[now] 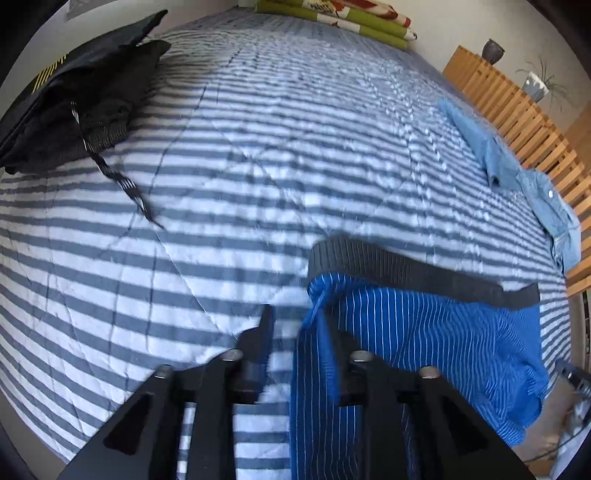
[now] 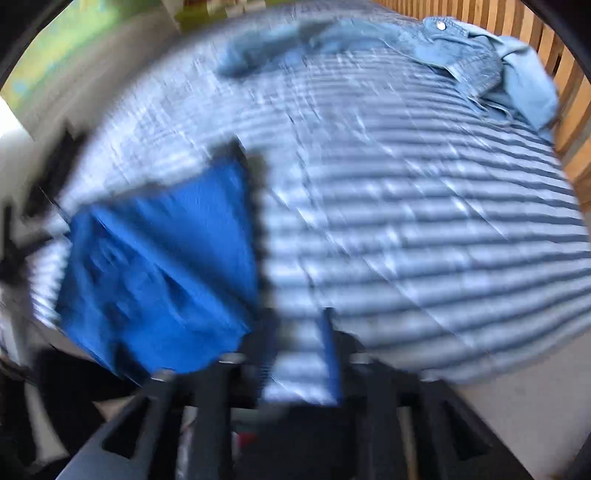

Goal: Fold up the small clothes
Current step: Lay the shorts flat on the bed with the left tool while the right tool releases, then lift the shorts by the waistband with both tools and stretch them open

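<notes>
Bed (image 1: 258, 155): grey-and-white striped quilt covers it; taken as the landmark for everything below.
Blue shorts (image 1: 424, 332): bright blue, thin white pinstripes, black ribbed waistband (image 1: 406, 266); lying on the bed at its near edge, waistband toward the middle of the bed, one side bunched and hanging over the near edge.
Left hand-held gripper (image 1: 295, 332): at the near edge of the bed, jaws partly apart. A fold of the blue shorts lies between the fingers, close against the right-side finger; the left-side finger (image 1: 264, 332) stands clear of the cloth. Pads not pressing the cloth together.
Right hand-held gripper (image 2: 295, 332): picture heavily motion-blurred. Jaws partly apart over the near edge of the bed, striped quilt visible in the gap; the shorts lie just beside its left-side finger. A blue strip lies along the right-side finger; I cannot tell whether that is cloth.
Black garments (image 1: 74, 99): heap at the far left of the bed, a patterned drawcord (image 1: 118, 181) trailing onto the quilt.
Denim shirt (image 1: 532, 184): along the right side of the bed, beside the wooden slats (image 1: 517, 110).
Folded green blanket (image 1: 340, 18): at the far end of the bed.
</notes>
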`<action>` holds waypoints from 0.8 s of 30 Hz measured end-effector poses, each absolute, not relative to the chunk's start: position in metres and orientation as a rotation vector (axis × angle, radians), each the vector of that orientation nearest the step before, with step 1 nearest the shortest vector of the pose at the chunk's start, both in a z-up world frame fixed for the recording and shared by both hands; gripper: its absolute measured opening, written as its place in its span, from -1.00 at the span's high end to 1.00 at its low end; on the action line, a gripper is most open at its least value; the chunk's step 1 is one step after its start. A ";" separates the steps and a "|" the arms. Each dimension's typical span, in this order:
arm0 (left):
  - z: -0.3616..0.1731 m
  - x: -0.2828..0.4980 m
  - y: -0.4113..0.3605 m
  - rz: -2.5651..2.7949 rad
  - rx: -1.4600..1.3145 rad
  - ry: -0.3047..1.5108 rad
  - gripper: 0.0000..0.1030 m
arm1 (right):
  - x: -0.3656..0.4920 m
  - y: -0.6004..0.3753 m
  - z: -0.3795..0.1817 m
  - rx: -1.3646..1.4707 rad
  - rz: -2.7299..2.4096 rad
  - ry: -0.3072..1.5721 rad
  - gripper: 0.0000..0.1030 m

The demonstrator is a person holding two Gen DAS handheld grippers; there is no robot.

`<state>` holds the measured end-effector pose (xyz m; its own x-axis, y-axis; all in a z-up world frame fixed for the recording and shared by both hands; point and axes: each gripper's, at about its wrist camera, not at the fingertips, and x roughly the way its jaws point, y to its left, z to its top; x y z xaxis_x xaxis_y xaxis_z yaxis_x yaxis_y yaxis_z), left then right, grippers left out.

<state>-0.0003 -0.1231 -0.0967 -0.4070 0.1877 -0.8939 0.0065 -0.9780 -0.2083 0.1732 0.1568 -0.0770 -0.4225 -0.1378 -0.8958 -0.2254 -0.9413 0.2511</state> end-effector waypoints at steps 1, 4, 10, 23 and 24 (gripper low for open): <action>-0.096 -0.003 -0.124 2.533 -1.641 -0.279 0.13 | 0.161 0.157 -0.075 -1.633 2.574 0.511 0.24; -0.097 -0.017 -0.122 2.506 -1.652 -0.300 0.07 | 0.118 0.154 -0.081 -1.648 2.601 0.561 0.23; -0.115 -0.044 -0.124 2.398 -1.705 -0.470 0.06 | 0.067 0.159 -0.111 -1.751 2.531 0.795 0.20; -0.071 -0.019 -0.109 2.472 -1.544 -0.416 0.88 | 0.079 0.156 -0.088 -1.695 2.627 0.980 0.83; -0.059 -0.016 -0.111 2.483 -1.516 -0.420 0.88 | 0.083 0.155 -0.073 -1.659 2.671 0.960 0.84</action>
<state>-0.0159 -0.1106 -0.0594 -0.4530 0.3158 -0.8337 -0.0239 -0.9391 -0.3427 0.0833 0.1548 -0.0731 -0.4828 -0.4117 -0.7729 -0.1747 -0.8196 0.5457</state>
